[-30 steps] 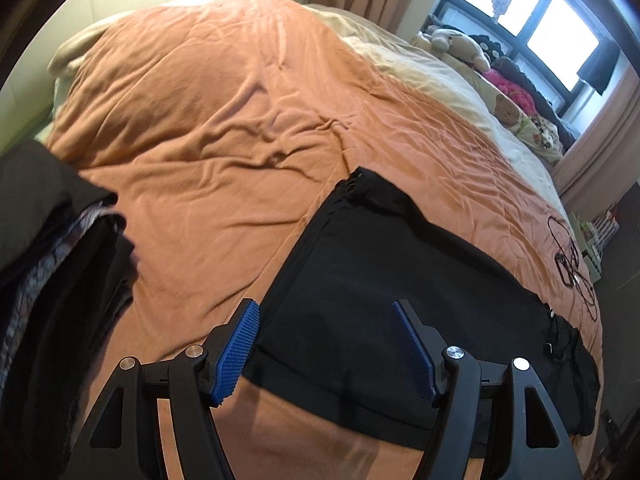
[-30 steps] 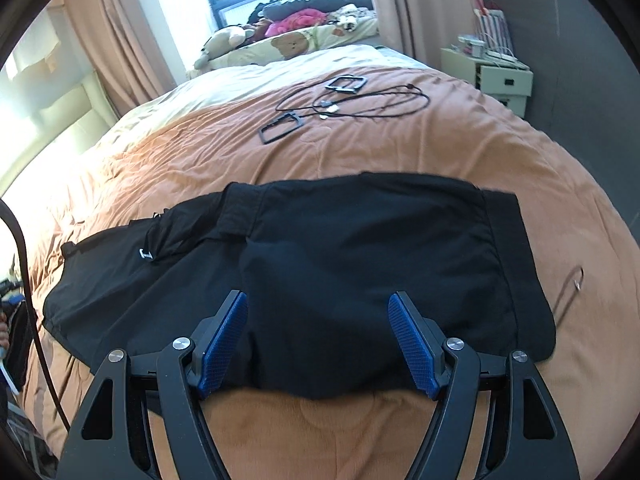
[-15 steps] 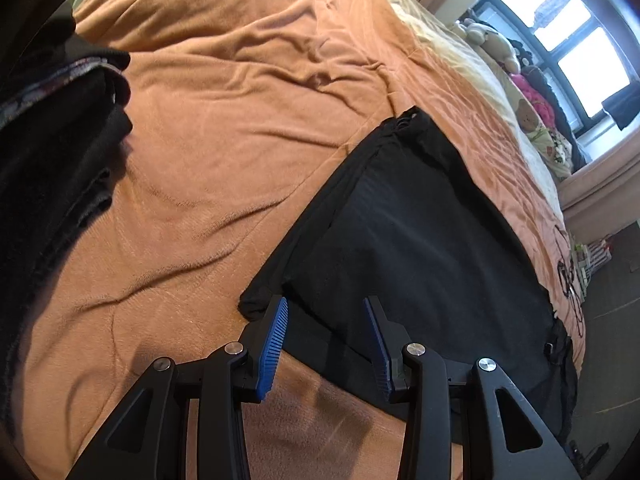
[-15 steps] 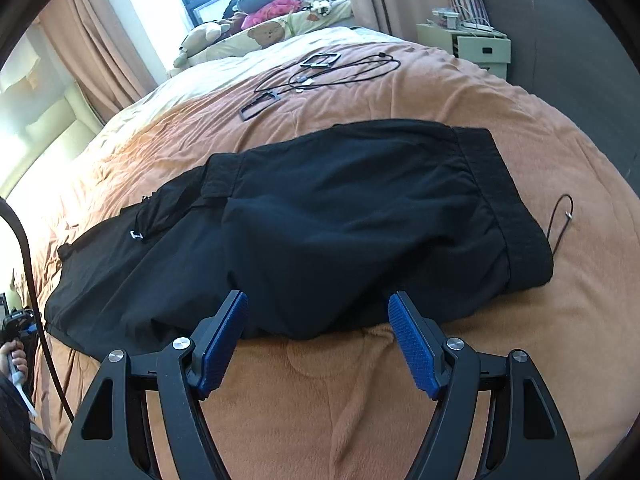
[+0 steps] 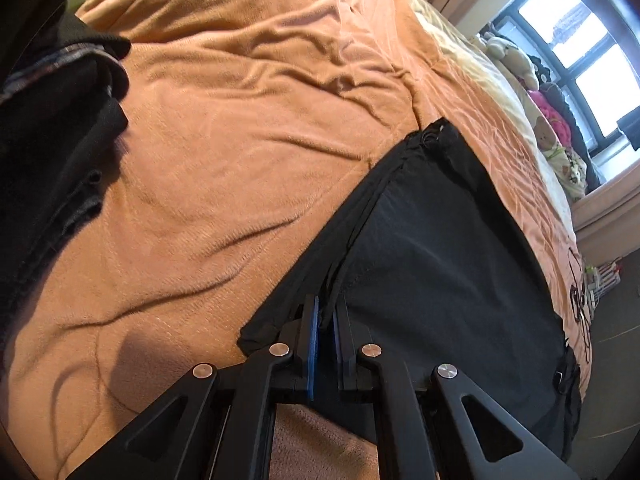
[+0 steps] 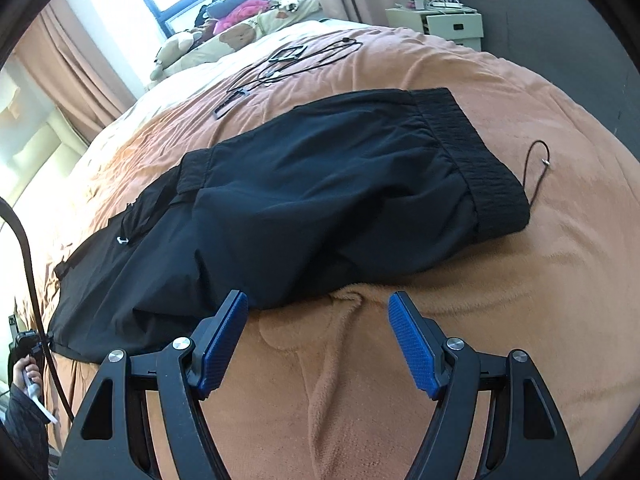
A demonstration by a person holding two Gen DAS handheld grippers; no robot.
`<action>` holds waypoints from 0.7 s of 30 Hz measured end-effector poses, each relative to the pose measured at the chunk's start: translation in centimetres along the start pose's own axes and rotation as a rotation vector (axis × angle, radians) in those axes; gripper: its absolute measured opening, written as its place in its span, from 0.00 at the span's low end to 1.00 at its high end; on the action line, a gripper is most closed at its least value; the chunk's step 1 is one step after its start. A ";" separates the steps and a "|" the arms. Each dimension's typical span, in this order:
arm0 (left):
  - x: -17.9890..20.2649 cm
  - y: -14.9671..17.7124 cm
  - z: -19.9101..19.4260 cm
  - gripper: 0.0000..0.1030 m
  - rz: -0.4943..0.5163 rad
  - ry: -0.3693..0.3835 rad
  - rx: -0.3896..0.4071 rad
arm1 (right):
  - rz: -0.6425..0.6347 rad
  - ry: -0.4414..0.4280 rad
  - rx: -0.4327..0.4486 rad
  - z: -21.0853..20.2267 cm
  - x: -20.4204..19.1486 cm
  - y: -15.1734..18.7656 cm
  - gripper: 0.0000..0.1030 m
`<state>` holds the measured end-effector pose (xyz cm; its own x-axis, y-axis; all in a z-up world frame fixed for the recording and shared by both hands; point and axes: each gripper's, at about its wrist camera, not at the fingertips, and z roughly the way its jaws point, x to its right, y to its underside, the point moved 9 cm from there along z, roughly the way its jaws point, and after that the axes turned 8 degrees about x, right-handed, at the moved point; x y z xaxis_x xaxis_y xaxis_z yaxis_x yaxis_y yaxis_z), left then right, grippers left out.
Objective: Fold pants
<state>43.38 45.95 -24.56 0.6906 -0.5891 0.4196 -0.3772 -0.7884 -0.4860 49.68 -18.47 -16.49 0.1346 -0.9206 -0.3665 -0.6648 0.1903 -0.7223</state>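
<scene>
Two grips needed: our left gripper (image 5: 325, 330) pinches the black fabric pants (image 5: 440, 260) at the hem; our right gripper (image 6: 318, 344), released, should clamp the near edge before we lift evenly.

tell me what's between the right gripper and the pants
Only bare orange blanket, seen in the right wrist view: the open right gripper sits just short of the pants edge.

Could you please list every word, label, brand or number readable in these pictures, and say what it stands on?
None can be read.
Black fabric pants: no legible label; a small white fitting on them is too small to tell.
White bedside cabinet: items on top are too blurred to read.
Orange fleece blanket: plain.
</scene>
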 end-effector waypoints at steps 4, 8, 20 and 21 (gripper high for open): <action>-0.5 -1.2 -1.7 0.06 0.018 -0.034 0.045 | 0.012 -0.007 -0.009 0.1 0.4 0.3 0.70; -1.1 -0.8 -1.5 0.06 0.016 -0.038 -0.007 | 0.014 -0.010 -0.016 0.2 0.6 0.5 0.70; -2.1 0.4 -2.0 0.08 -0.016 -0.049 -0.039 | 0.069 -0.015 -0.017 0.1 2.2 0.4 0.70; -2.2 0.6 -2.1 0.11 -0.019 -0.057 -0.044 | 0.087 -0.016 -0.015 0.1 2.6 0.3 0.70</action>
<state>40.30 46.41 -24.14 0.7314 -0.5641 0.3831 -0.3901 -0.8069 -0.4435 49.92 -20.74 -17.70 0.0877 -0.8953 -0.4366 -0.6852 0.2639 -0.6788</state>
